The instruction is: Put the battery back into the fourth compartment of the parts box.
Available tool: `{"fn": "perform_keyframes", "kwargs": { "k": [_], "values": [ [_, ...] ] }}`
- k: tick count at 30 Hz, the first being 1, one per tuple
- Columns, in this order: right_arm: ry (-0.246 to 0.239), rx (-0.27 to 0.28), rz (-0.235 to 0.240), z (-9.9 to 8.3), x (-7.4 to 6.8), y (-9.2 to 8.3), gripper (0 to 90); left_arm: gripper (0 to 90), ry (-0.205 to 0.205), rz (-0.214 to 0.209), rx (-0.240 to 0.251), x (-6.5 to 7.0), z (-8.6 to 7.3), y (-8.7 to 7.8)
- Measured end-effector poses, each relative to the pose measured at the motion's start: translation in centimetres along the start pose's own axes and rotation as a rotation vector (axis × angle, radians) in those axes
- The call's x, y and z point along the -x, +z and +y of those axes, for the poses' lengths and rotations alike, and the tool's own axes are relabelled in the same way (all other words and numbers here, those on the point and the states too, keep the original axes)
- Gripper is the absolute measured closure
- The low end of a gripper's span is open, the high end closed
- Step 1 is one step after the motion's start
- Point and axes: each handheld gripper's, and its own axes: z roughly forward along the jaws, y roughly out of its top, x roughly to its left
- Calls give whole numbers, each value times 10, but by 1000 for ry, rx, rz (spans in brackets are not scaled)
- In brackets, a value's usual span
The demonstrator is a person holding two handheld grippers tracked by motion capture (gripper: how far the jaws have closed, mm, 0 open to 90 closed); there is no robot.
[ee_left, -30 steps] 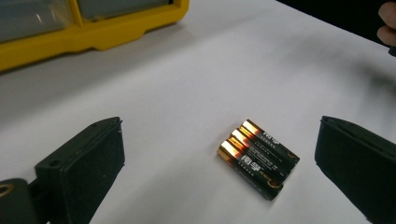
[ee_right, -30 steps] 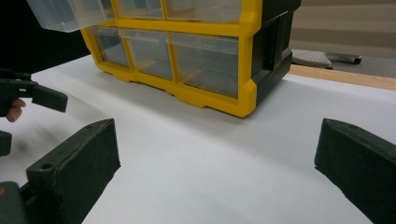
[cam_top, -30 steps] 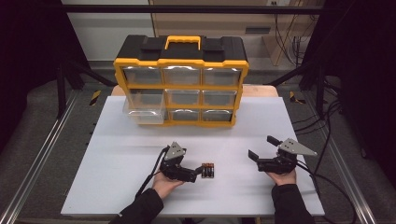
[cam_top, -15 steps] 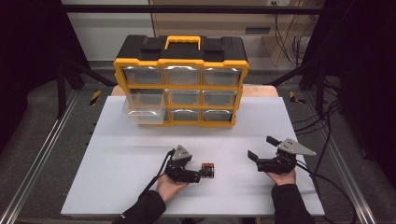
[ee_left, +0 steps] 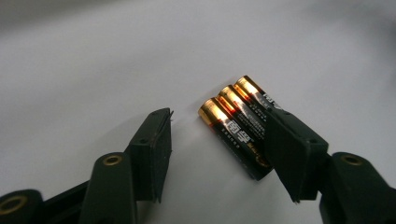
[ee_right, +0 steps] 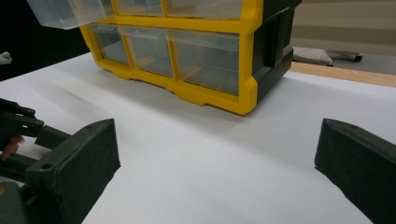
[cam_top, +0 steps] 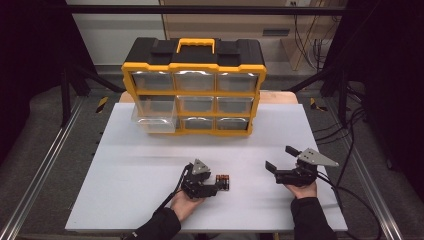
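1. The left claw (cam_top: 218,187), near the bench's (cam_top: 125,170) front edge, has just been closing around 3 batteries (ee_left: 240,123). They lie side by side on the bench. One pad touches them, the other stands clear, so there is no grip yet.
2. This looks like the pickup step. Next, the jaws need to finish closing squarely, then lift towards the pulled-out drawer (cam_top: 155,114) of the organiser (cam_top: 194,92) at the back edge.
3. The right claw (cam_top: 280,159) waits, jaws wide apart, empty.

Left tool (ee_left: 217,140) jaws closing around 3 batteries (ee_left: 238,123).
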Motion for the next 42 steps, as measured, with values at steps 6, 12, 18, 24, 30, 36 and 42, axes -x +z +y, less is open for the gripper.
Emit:
{"fn": "perform_keyframes", "kwargs": {
  "k": [6, 12, 18, 24, 30, 36, 42],
  "values": [
    [0, 2, 0, 0, 0, 0, 4, 521, 6, 13, -6, 8, 1, 1],
    [2, 0, 1, 0, 0, 0, 4, 577, 9, 29, -17, 13, 2, 1],
    [3, 0, -1, 0, 0, 0, 4, 615, 9, 52, -32, 13, 2, 2],
    [4, -1, 0, 0, 0, 0, 3, 647, 16, 76, -44, 15, 3, 2],
    [4, -1, 0, 0, 0, 0, 4, 679, 21, 105, -56, 17, 4, 2],
    [2, 0, 0, 0, 0, 0, 3, 714, 33, 130, -68, 20, 5, 2],
    [4, -2, 0, 0, 0, 0, 4, 747, 33, 137, -74, 19, 5, 2]
  ]
}}
